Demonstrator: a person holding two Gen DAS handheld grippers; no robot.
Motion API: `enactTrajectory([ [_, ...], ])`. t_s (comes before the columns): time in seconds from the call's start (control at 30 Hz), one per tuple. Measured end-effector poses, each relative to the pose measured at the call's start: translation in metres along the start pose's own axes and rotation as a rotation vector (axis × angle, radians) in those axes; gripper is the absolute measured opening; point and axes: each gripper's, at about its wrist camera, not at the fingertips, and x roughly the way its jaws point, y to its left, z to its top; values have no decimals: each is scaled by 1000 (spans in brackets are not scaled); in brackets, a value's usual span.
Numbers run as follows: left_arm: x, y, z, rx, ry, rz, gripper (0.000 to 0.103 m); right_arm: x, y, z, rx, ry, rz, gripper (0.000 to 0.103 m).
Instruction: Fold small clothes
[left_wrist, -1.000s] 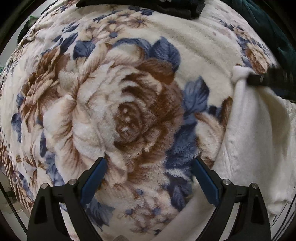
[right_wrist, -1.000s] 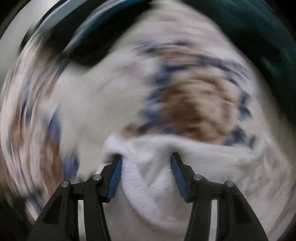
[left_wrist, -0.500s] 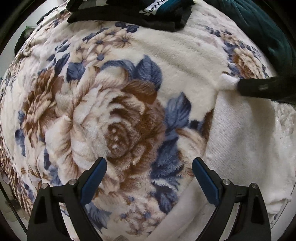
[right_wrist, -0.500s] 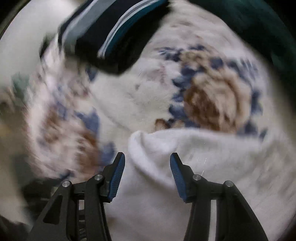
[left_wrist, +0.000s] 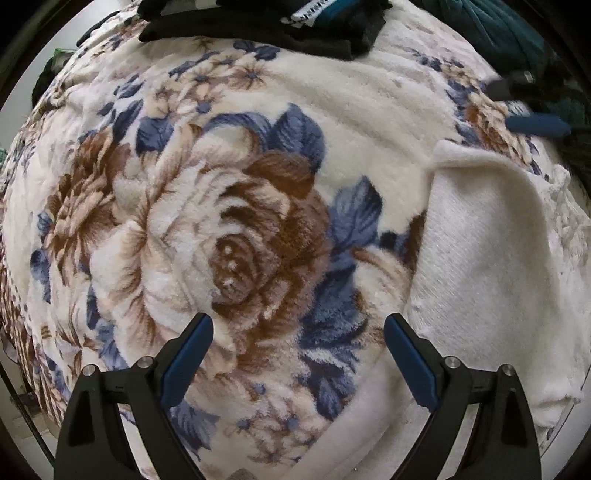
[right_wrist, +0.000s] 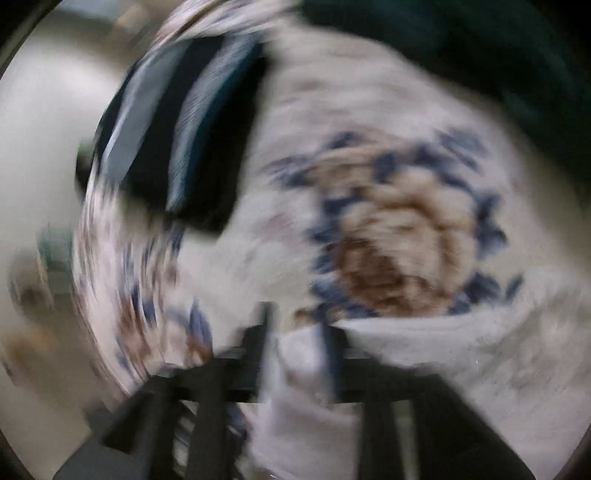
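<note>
A small white knit garment (left_wrist: 491, 266) lies on the floral blanket (left_wrist: 229, 206) at the right of the left wrist view, its top corner folded over. My left gripper (left_wrist: 297, 350) hangs open and empty above the blanket, left of the garment. My right gripper (left_wrist: 532, 107) shows at the far right edge there, apart from the garment's corner, with its jaws spread. In the blurred right wrist view the right gripper (right_wrist: 299, 332) sits over the white garment (right_wrist: 461, 354); its jaws look closer together, with white cloth between them.
Folded dark clothes with white and teal stripes (left_wrist: 295, 22) lie at the blanket's far edge, also shown in the right wrist view (right_wrist: 184, 147). A dark teal fabric (left_wrist: 509, 33) lies at the far right. The blanket's edge drops off at the left.
My right gripper has let go of the garment's top corner and pulled back to the right. The corner now lies folded over on the blanket. The right wrist view is swinging fast.
</note>
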Motion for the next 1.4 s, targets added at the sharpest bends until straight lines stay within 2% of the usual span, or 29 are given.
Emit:
enactTrajectory([
  [0.1, 1, 8, 2, -18, 3, 21, 94, 31, 51, -13, -276, 105, -133, 60],
  [0.13, 2, 12, 2, -25, 9, 22, 94, 43, 62, -16, -382, 137, -222, 47],
  [0.17, 5, 17, 1, -40, 23, 17, 94, 58, 73, -25, -492, 136, -300, 10],
  [0.2, 7, 23, 0, -68, 41, 0, 94, 60, 67, -33, -514, 134, -336, 11],
  [0.23, 7, 27, 0, -81, 46, -9, 94, 65, 59, -30, -457, 119, -337, 10],
  [0.3, 6, 33, -1, -86, 33, -6, 94, 51, 26, -18, -191, 66, -197, 9],
  [0.33, 5, 34, -1, -85, 23, -1, 94, 45, 7, -15, -49, 44, -115, 9],
  [0.37, 4, 35, 0, -88, 15, 0, 94, 41, -20, -15, 137, 37, 9, 9],
  [0.43, 4, 34, 2, -91, 14, -8, 94, 44, -57, -22, 387, 42, 192, 7],
  [0.5, 4, 30, 5, -87, 18, -14, 94, 45, -84, -29, 541, 32, 298, 5],
  [0.57, 2, 23, 11, -71, 7, -19, 94, 37, -99, -32, 605, 2, 348, 5],
  [0.63, -2, 9, 17, -45, -8, -21, 94, 13, -102, -30, 562, -41, 287, 8],
  [0.67, -5, 5, 19, -31, -16, -23, 94, 1, -97, -30, 508, -55, 241, 10],
  [0.7, -7, 0, 22, -17, -24, -24, 94, -9, -90, -29, 456, -64, 230, 12],
  [0.77, -9, -6, 28, 6, -29, -34, 94, -30, -73, -31, 328, -58, 205, 30],
  [0.8, -8, -9, 35, 17, -30, -34, 94, -48, -82, -31, 276, -49, 204, 33],
  [0.87, -4, -18, 52, 17, -21, -47, 94, -48, -78, -40, 217, -15, 215, 35],
  [0.9, -1, -21, 62, 22, -18, -60, 94, -51, -81, -48, 229, -19, 175, 35],
  [1.0, 6, -45, 96, 84, -49, -95, 94, -85, -131, -97, 366, -95, 18, 35],
  [1.1, 19, -72, 116, 154, -52, -111, 94, -117, -182, -168, 564, -173, -55, 49],
  [1.13, 26, -82, 121, 182, -53, -99, 94, -129, -201, -196, 642, -193, -81, 54],
  [1.17, 30, -86, 124, 197, -56, -87, 97, -144, -219, -226, 720, -217, -112, 55],
  [1.2, 34, -92, 127, 209, -65, -75, 103, -156, -232, -248, 768, -240, -138, 55],
  [1.27, 41, -95, 134, 225, -83, -60, 103, -178, -262, -295, 890, -284, -204, 55],
  [1.33, 42, -97, 140, 216, -82, -58, 103, -192, -283, -327, 959, -340, -231, 56],
  [1.4, 38, -100, 145, 205, -78, -57, 103, -192, -300, -342, 971, -360, -249, 57],
])
